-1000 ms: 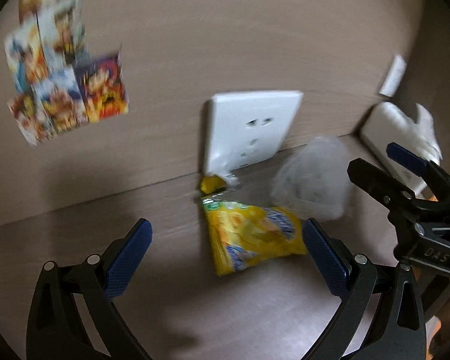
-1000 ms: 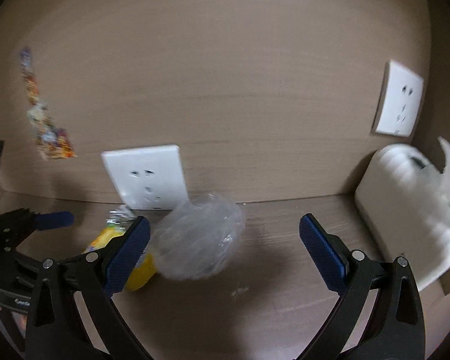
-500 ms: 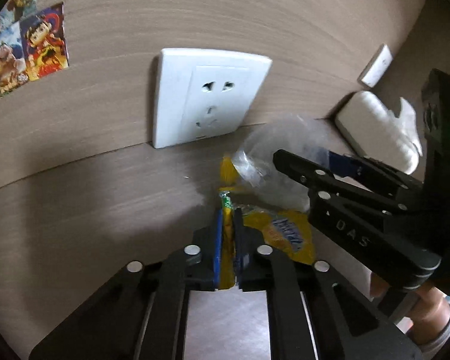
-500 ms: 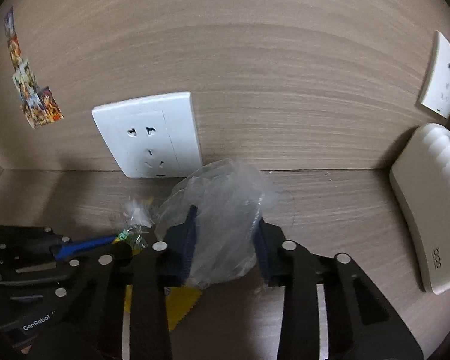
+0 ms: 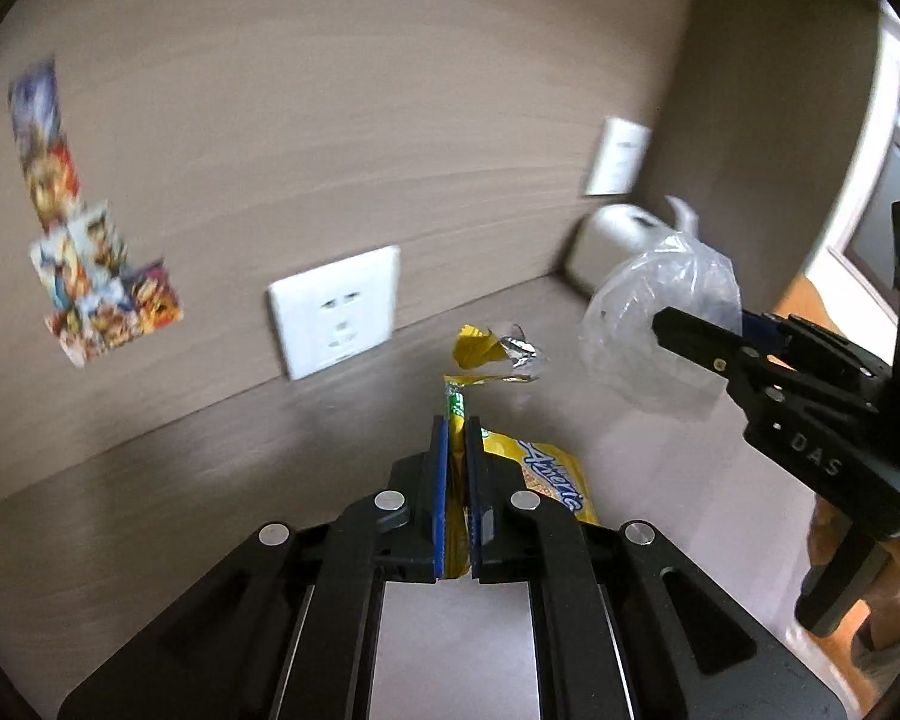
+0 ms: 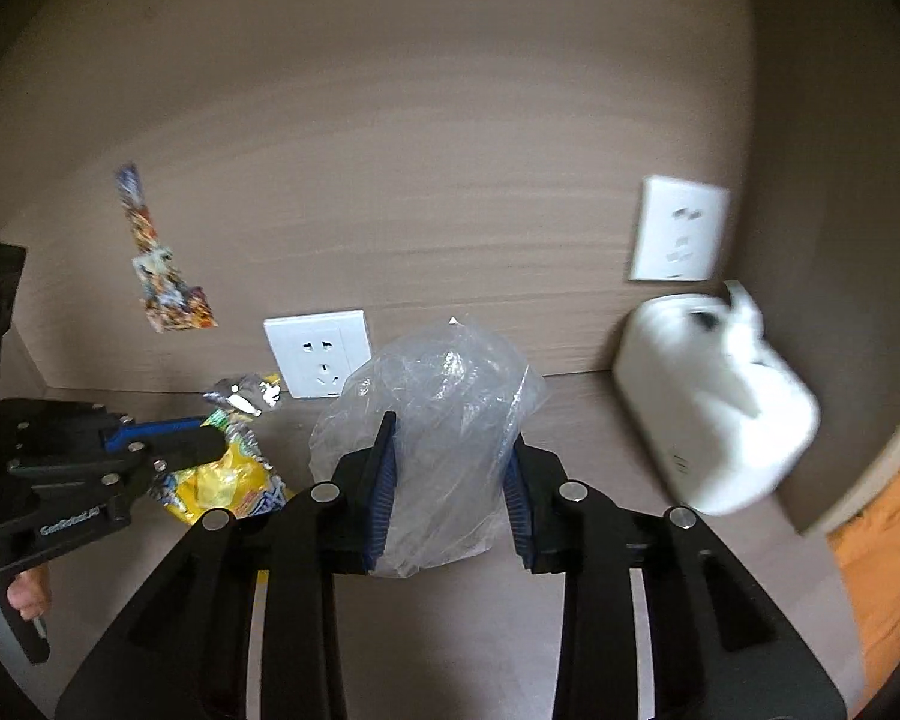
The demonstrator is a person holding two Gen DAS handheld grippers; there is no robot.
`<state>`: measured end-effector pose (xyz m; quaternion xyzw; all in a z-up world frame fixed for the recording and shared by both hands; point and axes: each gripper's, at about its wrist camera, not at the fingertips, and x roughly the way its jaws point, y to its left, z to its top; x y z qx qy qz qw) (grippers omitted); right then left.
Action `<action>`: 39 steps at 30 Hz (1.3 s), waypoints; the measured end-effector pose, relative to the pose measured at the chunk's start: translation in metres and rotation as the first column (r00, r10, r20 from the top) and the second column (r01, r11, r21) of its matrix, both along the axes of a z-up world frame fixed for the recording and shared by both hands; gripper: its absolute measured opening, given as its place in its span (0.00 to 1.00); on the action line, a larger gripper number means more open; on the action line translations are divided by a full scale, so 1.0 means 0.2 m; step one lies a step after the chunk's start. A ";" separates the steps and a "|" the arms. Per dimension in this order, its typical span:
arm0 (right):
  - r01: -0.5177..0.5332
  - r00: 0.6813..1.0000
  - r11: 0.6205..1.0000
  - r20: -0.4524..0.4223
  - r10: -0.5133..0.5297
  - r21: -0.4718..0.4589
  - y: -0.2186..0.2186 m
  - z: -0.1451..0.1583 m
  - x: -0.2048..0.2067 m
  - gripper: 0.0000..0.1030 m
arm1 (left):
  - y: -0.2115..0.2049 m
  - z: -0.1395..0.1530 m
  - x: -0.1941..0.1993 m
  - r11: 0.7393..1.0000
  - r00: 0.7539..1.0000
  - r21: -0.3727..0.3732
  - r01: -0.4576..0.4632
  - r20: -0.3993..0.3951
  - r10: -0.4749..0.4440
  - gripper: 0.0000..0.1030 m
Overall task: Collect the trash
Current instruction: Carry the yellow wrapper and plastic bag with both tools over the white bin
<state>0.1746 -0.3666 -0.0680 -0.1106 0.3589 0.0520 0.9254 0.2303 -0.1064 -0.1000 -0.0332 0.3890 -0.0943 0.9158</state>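
My left gripper (image 5: 456,426) is shut on a yellow snack wrapper (image 5: 546,480), pinching its edge; its torn foil top (image 5: 498,354) sticks out ahead. The wrapper hangs above the brown table. My right gripper (image 6: 450,450) is shut on a crumpled clear plastic bag (image 6: 432,396), which bulges up between the blue pads. In the left wrist view the right gripper (image 5: 708,336) holds the bag (image 5: 660,306) to the right, lifted off the table. In the right wrist view the left gripper (image 6: 168,438) and wrapper (image 6: 222,474) are at the left.
A wood-grain wall stands behind the table, with a white socket (image 5: 336,315) low down, a second socket (image 6: 678,228) further right and colourful stickers (image 5: 90,276) at the left. A white device (image 6: 714,414) sits in the back right corner by a side wall.
Both grippers closed on their items half a second ago. Since then both have pulled back and up from the wall, lifting the wrapper and the bag off the table.
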 end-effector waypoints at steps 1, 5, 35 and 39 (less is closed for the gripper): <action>0.006 1.000 1.000 0.012 -0.006 -0.003 -0.02 0.04 -0.07 0.33 | -0.06 0.02 -0.01 1.000 1.000 0.007 0.016 0.008 -0.016 0.04; 0.033 0.999 0.999 0.041 -0.032 -0.021 -0.09 0.15 -0.30 0.33 | -0.26 0.06 -0.14 0.997 0.996 0.013 0.079 0.026 -0.080 0.05; 0.343 0.939 0.939 -0.016 -0.344 -0.033 -0.87 0.24 -1.95 0.33 | -1.68 -0.21 -1.37 0.887 0.881 -0.001 0.462 -0.116 -0.459 0.05; 0.396 0.915 0.917 -0.060 -0.399 -0.052 -0.96 0.11 -2.00 0.33 | -1.77 -0.38 -1.37 0.865 0.851 0.002 0.502 -0.177 -0.494 0.05</action>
